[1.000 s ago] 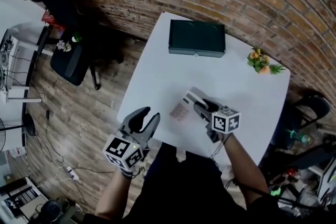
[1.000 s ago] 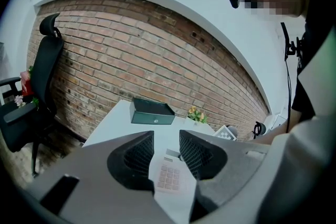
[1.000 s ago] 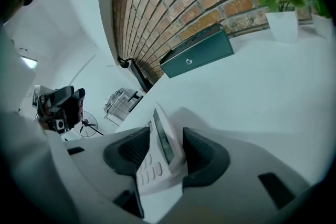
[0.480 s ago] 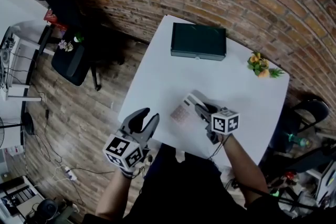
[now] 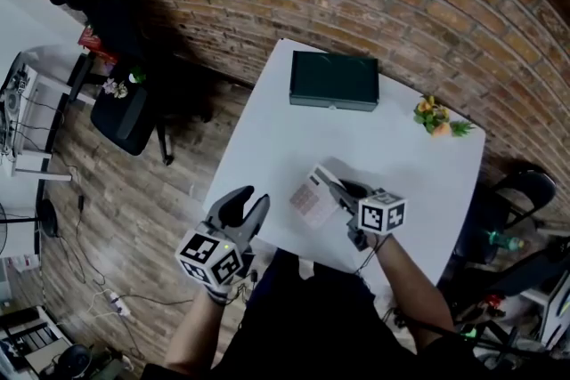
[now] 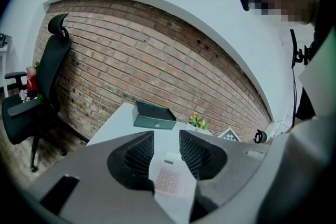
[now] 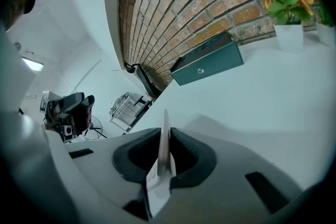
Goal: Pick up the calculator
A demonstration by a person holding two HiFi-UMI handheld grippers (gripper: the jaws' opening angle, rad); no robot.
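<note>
A white calculator [image 5: 311, 195] with pinkish keys hangs tilted just above the white table [image 5: 276, 125], near its front edge. My right gripper [image 5: 341, 194] is closing its jaws on the calculator's right edge. In the right gripper view the calculator [image 7: 165, 149] stands edge-on, and both pads of the right gripper [image 7: 166, 152] press on it. My left gripper [image 5: 242, 202] is open and holds nothing, off the table's front left corner. Through the left gripper [image 6: 166, 144] jaws I see the calculator [image 6: 169, 178] further off.
A dark green box [image 5: 334, 80] lies at the table's far edge. A small potted plant [image 5: 434, 117] with yellow flowers stands at the far right corner. A black office chair [image 5: 120, 107] stands on the wood floor to the left, and a brick wall lies behind the table.
The right gripper's jaws have closed onto the calculator and lifted it a little off the table, tilting it. The left gripper has stayed put.
</note>
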